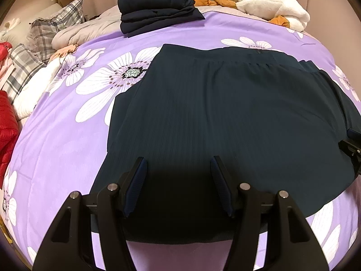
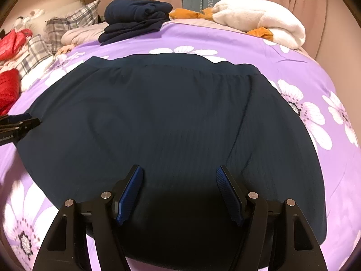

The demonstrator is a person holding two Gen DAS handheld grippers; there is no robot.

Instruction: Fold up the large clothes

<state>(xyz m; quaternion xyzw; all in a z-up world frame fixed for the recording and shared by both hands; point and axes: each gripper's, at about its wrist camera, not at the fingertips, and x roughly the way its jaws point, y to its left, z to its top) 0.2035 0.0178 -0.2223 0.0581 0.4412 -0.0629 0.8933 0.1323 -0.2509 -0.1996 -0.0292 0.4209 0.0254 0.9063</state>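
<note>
A dark teal pleated skirt (image 1: 214, 113) lies spread flat on the purple flowered bedspread (image 1: 67, 135), waistband at the far side. It also fills the right wrist view (image 2: 169, 117). My left gripper (image 1: 178, 164) is open and empty, hovering over the skirt's near hem. My right gripper (image 2: 179, 174) is open and empty over the near hem further right. Each gripper shows at the edge of the other's view: the right one (image 1: 352, 146), the left one (image 2: 18, 124).
A folded stack of navy clothes (image 1: 158, 6) sits at the far edge of the bed. A white fleece with orange cloth (image 1: 270, 4) lies far right. Plaid pillows (image 1: 45, 29) and red garments (image 1: 6, 122) lie at the left.
</note>
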